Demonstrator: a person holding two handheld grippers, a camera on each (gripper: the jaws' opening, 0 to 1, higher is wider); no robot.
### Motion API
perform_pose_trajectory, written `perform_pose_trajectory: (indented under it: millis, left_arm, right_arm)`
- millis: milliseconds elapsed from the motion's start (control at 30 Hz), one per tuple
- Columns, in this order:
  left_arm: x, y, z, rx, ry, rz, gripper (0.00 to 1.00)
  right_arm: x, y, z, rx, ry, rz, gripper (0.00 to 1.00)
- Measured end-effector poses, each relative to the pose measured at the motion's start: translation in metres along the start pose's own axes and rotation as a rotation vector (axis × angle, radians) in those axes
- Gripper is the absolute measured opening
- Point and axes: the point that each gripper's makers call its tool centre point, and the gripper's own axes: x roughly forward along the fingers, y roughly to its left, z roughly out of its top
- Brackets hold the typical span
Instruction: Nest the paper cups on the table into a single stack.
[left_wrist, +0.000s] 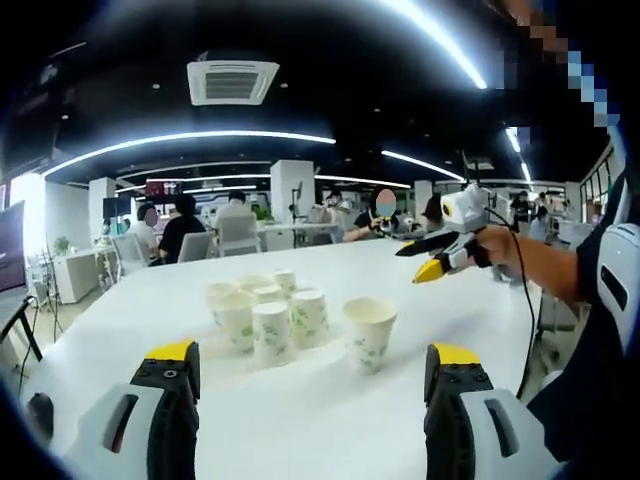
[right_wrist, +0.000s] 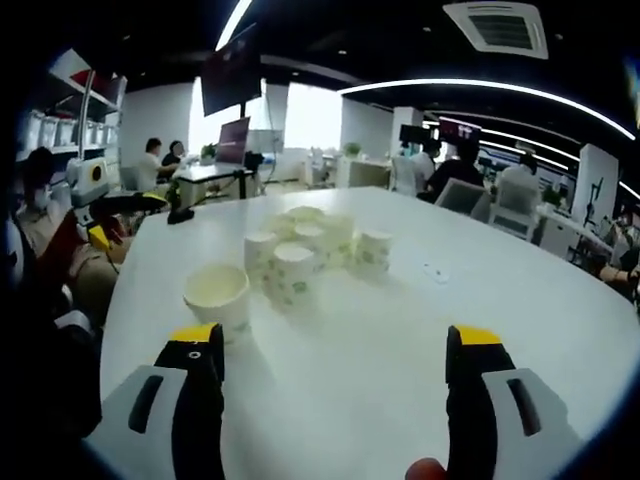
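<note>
Fingers on both the left gripper (left_wrist: 312, 372) and right gripper (right_wrist: 333, 358) are spread wide and empty. On the white table (right_wrist: 400, 330), the lone paper cup (right_wrist: 217, 293) stands upright just beside the clustered cups (right_wrist: 305, 250), handy for nesting.

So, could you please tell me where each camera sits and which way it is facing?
Left gripper view: rides the left gripper, jaws open, facing the paper cups on the white table; the right gripper and the person's forearm enter from the right.
Right gripper view: rides the right gripper, jaws open, facing the same cups from another side.
Shared: cups, table.
</note>
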Motion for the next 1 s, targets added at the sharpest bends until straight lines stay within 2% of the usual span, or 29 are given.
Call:
perform_pose_trajectory:
  millis: [267, 600, 833, 1000]
  left_arm:
    - [-0.003, 0.000, 0.000, 0.000, -0.002, 0.010, 0.99]
    - [-0.009, 0.000, 0.000, -0.006, -0.013, 0.018, 0.99]
    - [-0.013, 0.000, -0.005, -0.012, -0.008, 0.022, 0.99]
    - [-0.016, 0.002, -0.003, -0.014, -0.016, 0.027, 0.99]
  right_arm:
    - [0.017, 0.008, 0.008, -0.018, 0.007, 0.041, 0.92]
    - [0.042, 0.016, 0.036, -0.054, -0.002, 0.100, 0.89]
    - [0.057, 0.027, 0.037, -0.069, 0.016, 0.136, 0.87]
    - [0.063, 0.024, 0.041, -0.066, 0.017, 0.138, 0.85]
